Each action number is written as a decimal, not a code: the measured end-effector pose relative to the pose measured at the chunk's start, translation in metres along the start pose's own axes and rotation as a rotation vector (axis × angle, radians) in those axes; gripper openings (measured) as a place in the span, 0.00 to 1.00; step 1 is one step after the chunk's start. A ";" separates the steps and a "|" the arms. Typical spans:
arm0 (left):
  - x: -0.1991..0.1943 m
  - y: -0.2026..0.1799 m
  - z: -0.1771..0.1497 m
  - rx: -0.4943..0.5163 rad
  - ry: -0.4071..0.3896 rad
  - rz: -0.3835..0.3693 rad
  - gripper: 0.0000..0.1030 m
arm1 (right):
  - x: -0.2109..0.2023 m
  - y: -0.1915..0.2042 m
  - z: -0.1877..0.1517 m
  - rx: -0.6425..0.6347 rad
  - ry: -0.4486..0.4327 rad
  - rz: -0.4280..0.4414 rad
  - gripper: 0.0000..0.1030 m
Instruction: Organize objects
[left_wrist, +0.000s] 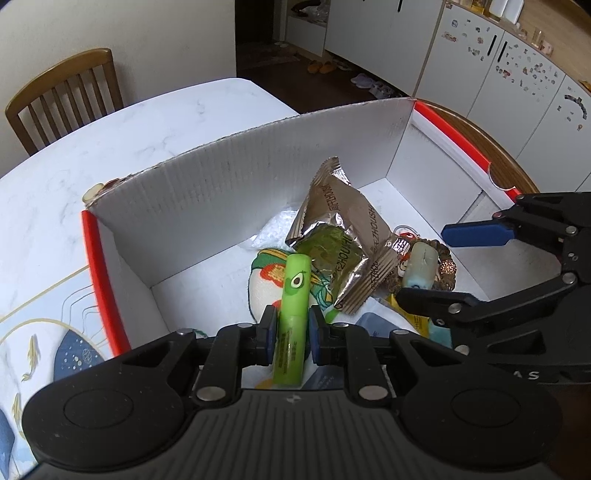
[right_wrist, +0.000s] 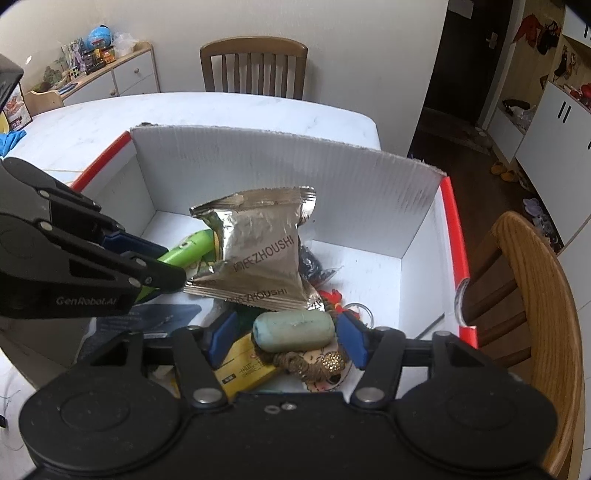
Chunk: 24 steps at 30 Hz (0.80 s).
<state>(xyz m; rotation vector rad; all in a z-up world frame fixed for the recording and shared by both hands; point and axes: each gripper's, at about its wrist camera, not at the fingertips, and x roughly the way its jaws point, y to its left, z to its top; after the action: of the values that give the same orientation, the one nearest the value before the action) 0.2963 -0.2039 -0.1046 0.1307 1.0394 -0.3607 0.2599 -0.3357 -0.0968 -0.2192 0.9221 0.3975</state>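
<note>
My left gripper (left_wrist: 291, 332) is shut on a green tube with an avocado print (left_wrist: 293, 295) and holds it over the white box with red rims (left_wrist: 207, 192). The tube also shows in the right wrist view (right_wrist: 192, 245). My right gripper (right_wrist: 286, 334) is open, its blue pads on either side of a pale green oblong piece (right_wrist: 293, 329) that lies on a beaded bracelet (right_wrist: 314, 363); the pads do not touch it. Silver snack packets (right_wrist: 258, 247) lean in the middle of the box. The right gripper shows in the left wrist view (left_wrist: 439, 266).
The box also holds a yellow packet (right_wrist: 243, 369), a dark blue booklet (right_wrist: 147, 317), a printed round pouch (left_wrist: 266, 280) and small trinkets. The box stands on a white marble table (left_wrist: 129, 129). Wooden chairs (right_wrist: 532, 295) stand at the table's right and far sides.
</note>
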 end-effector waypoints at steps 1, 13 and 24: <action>-0.002 0.000 -0.001 0.000 -0.002 -0.001 0.17 | -0.002 0.000 -0.001 0.003 -0.005 0.001 0.61; -0.035 -0.003 -0.013 -0.009 -0.059 -0.015 0.22 | -0.037 0.003 -0.007 0.049 -0.078 0.019 0.65; -0.081 0.004 -0.029 0.003 -0.145 -0.024 0.22 | -0.079 0.018 -0.015 0.129 -0.150 0.025 0.74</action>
<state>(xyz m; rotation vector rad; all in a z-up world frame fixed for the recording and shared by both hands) 0.2369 -0.1736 -0.0501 0.0931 0.8976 -0.3880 0.1992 -0.3432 -0.0424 -0.0591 0.8002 0.3707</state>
